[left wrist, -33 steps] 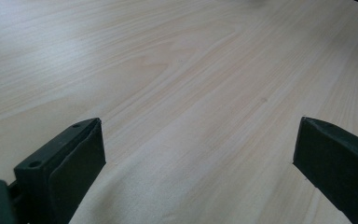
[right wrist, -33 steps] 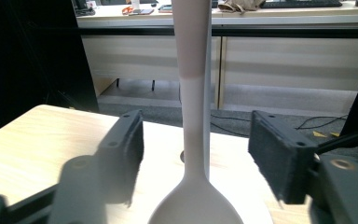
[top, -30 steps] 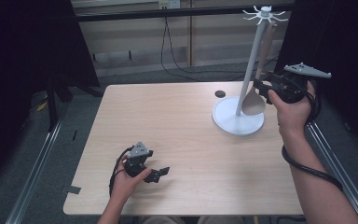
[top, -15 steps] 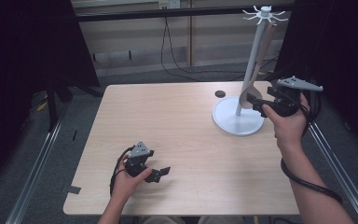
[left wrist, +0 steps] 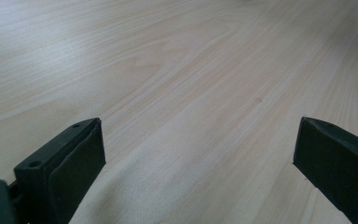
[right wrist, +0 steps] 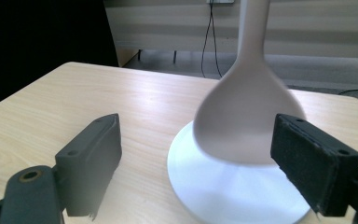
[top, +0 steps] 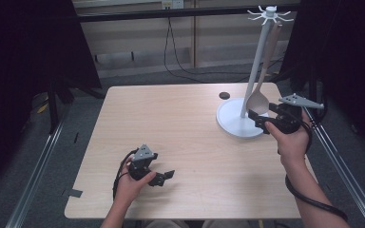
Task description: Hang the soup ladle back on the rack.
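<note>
Right tongs (top: 258, 121) lowered since the earlier frame from beside the hanging spoon (top: 258, 100) toward the stand's base (top: 233, 124), jaws just opened, spoon bowl between them but untouched by the pads. Nearest, left tongs (top: 167, 176) parked low over the bare desk (top: 185, 137), jaws wide and empty, apparently kept idle and out of the working path. Farther on, right tongs held level at the right edge of the desk, jaws wide to either side of the spoon bowl (right wrist: 249, 116); release judged complete, grip no longer needed. Spoon hung by its handle end from a hook at the top of the white stand (top: 270, 10), bowl down just above the round base, close beside the pole (top: 256, 66). Small dark disc (top: 224, 95) lying on the desk just beyond the base, apart from it.
</note>
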A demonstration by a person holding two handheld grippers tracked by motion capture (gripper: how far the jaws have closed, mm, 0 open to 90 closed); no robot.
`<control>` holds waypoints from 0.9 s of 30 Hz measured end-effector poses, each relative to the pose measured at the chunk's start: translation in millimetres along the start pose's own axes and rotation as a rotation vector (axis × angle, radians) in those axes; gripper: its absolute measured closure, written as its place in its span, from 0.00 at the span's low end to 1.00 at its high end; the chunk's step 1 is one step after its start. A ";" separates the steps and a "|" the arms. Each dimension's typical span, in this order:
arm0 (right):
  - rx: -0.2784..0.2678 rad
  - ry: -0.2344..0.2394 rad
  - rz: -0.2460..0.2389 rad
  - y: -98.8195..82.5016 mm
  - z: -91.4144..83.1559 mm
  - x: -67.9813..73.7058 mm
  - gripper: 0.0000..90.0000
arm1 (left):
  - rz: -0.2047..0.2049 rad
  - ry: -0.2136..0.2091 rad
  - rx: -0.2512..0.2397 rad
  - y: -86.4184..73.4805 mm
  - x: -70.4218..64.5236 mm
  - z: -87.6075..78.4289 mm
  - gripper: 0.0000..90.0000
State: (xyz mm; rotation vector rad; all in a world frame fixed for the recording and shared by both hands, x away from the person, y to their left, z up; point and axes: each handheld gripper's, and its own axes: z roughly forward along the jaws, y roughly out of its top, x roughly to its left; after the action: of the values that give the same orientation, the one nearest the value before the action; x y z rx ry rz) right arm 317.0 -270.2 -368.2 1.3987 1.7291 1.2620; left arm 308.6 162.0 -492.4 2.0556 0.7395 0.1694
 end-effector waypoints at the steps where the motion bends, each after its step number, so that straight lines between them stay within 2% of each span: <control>1: 0.000 0.006 -0.002 -2.6 -0.1 0.7 0.18 | -0.002 -0.002 0.000 -0.1 -0.1 0.2 0.02; 13: 0.047 0.043 -0.017 -35.8 4.6 13.2 0.17 | 0.004 0.006 0.001 0.8 1.0 -1.5 0.02; 27: 0.093 0.071 0.000 -67.8 8.9 14.9 0.17 | 0.002 -0.001 -0.004 0.8 0.8 -0.9 0.02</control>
State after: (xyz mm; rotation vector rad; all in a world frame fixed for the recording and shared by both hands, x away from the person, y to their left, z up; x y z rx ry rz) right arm 292.9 -253.6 -431.8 1.4219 1.8571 1.2597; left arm 309.3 162.8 -491.4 2.0529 0.7357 0.1707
